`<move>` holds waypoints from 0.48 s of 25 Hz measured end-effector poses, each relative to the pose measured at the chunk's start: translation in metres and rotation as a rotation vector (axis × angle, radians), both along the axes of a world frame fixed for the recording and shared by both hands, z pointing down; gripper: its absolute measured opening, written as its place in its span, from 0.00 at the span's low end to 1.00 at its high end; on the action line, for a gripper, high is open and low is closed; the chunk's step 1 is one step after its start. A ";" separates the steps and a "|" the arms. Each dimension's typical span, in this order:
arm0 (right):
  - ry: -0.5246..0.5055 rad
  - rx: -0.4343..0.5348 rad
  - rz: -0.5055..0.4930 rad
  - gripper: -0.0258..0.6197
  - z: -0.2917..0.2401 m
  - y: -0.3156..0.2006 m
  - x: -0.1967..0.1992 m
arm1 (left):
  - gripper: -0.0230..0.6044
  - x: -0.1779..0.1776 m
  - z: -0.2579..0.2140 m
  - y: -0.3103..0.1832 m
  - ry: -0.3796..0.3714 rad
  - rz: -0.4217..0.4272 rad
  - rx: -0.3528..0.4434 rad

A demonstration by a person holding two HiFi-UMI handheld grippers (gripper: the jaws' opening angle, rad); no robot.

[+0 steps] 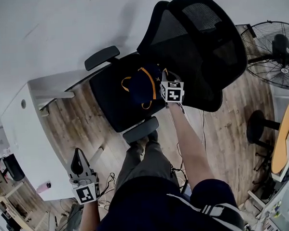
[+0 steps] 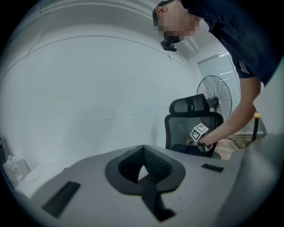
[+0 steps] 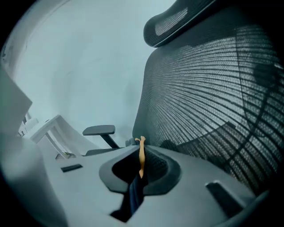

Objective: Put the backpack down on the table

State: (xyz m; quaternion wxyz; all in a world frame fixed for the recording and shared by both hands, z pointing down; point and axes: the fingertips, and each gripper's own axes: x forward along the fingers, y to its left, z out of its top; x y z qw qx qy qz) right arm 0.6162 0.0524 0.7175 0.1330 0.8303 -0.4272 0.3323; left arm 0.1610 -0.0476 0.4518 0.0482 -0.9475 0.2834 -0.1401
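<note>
A dark blue backpack point(image 1: 140, 86) with orange trim lies on the seat of a black office chair point(image 1: 198, 42). My right gripper point(image 1: 158, 82) is at the backpack's right side, beside the chair's mesh back. In the right gripper view its jaws point(image 3: 141, 150) are shut on a dark blue strap with an orange edge point(image 3: 141, 157). My left gripper point(image 1: 78, 162) hangs low at the left, beside the white table point(image 1: 25, 138), well away from the backpack. In the left gripper view its jaws point(image 2: 143, 148) meet at the tips with nothing between them; the chair point(image 2: 193, 119) stands far ahead.
A chair armrest point(image 1: 141, 130) sticks out toward my legs, another point(image 1: 102, 57) on the far side. A standing fan point(image 1: 276, 52), a black stool point(image 1: 261, 123) and a yellow round tabletop point(image 1: 286, 139) are at the right. Cables lie on the wooden floor.
</note>
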 end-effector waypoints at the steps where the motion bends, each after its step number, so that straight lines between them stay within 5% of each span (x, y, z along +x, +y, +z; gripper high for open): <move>1: 0.005 -0.009 -0.004 0.04 0.001 0.000 0.000 | 0.04 0.000 0.000 0.000 0.000 -0.001 0.001; 12: 0.059 -0.014 -0.055 0.03 -0.007 -0.004 -0.008 | 0.04 -0.010 0.001 -0.002 -0.016 -0.033 -0.003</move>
